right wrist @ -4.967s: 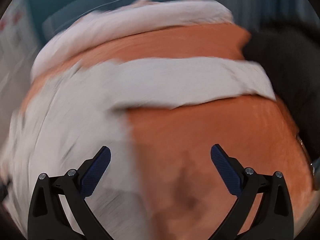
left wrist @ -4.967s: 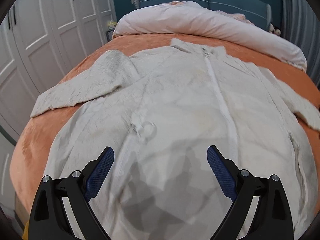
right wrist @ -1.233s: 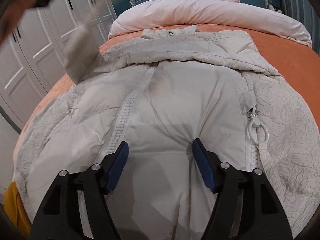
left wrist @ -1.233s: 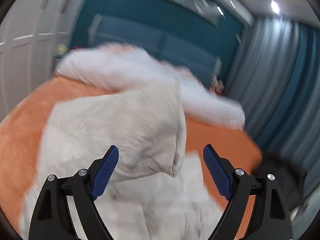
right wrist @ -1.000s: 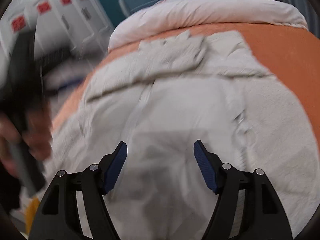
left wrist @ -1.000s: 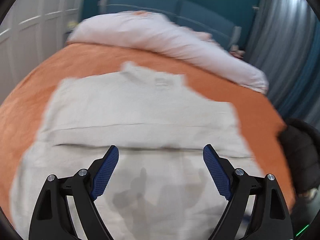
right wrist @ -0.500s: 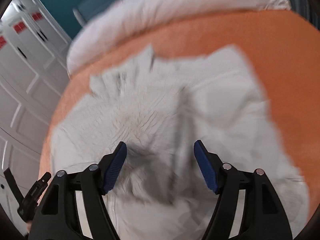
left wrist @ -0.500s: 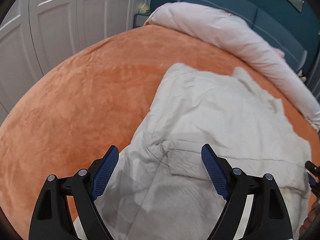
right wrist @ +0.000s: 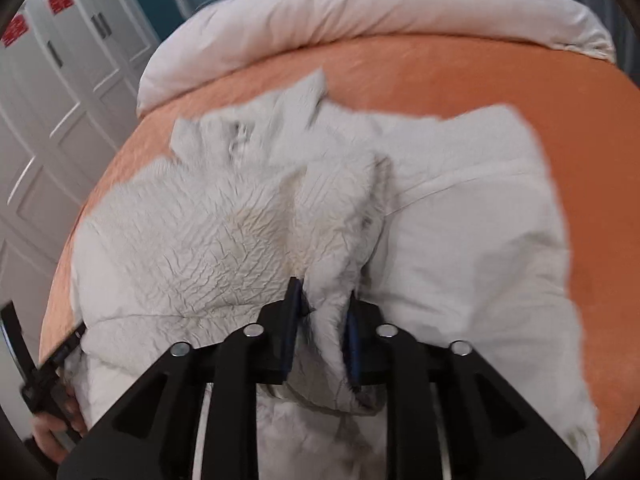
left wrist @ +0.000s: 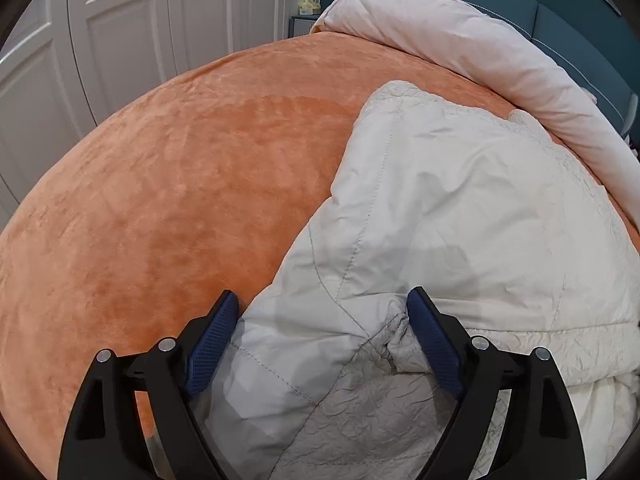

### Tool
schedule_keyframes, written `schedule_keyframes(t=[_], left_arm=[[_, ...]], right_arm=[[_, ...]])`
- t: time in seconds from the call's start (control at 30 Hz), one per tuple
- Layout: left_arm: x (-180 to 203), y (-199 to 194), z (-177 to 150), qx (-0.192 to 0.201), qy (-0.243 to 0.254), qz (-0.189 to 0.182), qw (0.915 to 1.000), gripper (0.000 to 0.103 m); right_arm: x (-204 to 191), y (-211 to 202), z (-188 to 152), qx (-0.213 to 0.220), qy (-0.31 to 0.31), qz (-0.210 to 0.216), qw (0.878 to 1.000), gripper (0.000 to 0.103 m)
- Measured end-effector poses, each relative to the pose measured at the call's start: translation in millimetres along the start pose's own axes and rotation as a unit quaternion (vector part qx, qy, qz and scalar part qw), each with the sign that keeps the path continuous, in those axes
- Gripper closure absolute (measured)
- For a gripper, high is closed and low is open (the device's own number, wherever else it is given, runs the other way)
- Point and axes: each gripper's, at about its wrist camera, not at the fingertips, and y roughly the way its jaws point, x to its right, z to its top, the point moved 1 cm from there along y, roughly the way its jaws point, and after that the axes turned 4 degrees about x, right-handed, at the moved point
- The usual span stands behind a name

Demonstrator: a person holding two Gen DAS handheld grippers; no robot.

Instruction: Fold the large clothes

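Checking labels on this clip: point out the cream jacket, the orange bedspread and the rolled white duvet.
cream jacket (left wrist: 460, 208), left wrist view, smooth quilted panel.
orange bedspread (left wrist: 180, 200), left wrist view, bare stretch left of the jacket.
rolled white duvet (right wrist: 360, 12), right wrist view, middle of the roll.

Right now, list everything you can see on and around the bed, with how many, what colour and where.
jacket: one, cream white, puffy, partly folded on the bed cover.
bed cover: one, orange, spread under the jacket.
duvet: one, pale pink, bunched along the far end of the bed.
headboard: one, teal, behind the duvet.
wardrobe doors: several, white, panelled, beside the bed.
nightstand: one, small, between wardrobe and bed; yellowish item on top, too small to identify.
left gripper: one, black with blue pads, jaws opening, astride the jacket's near corner.
right gripper: one, black with blue pads, jaws closing on a jacket fold.
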Motion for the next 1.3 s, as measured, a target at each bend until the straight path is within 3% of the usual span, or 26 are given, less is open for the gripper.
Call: schedule_keyframes(t=[0.13,0.23,0.37,0.57,0.73,0.87,0.97,1.07,1.3], left_arm=[[-2,-10,5,0.006,-0.001,0.000,1.0000,0.023],[3,-41,21,0.055,0.017,-0.008,0.9983,0.024],[30,-58,68,0.103,0.045,-0.013,0.9936,0.022],[75,-1,109,0.082,0.090,0.011,0.9925,0.022],[78,45,102,0.076,0.111,0.065,0.9887,0.020],[67,65,97,0.069,0.100,0.053,0.9912,0.016],[68,70,93,0.069,0.101,0.054,0.9910,0.016],[69,74,90,0.069,0.101,0.053,0.9911,0.014],[58,85,89,0.048,0.066,0.040,0.9959,0.005]], right_arm=[[-1,-46,-2,0.068,0.001,-0.026,0.997,0.076],[-24,-62,14,0.101,-0.042,-0.020,0.994,0.076],[-83,-42,33,0.087,-0.099,0.033,0.991,0.076],[-147,24,22,0.025,-0.171,0.041,0.984,0.077],[-119,48,20,0.027,-0.191,-0.006,0.981,0.079],[-64,53,29,0.039,-0.140,-0.028,0.989,0.080],[-23,53,33,0.046,-0.085,-0.024,0.995,0.082],[-3,57,25,0.054,-0.049,0.007,0.997,0.087],[-5,68,21,0.055,-0.050,0.010,0.997,0.087]])
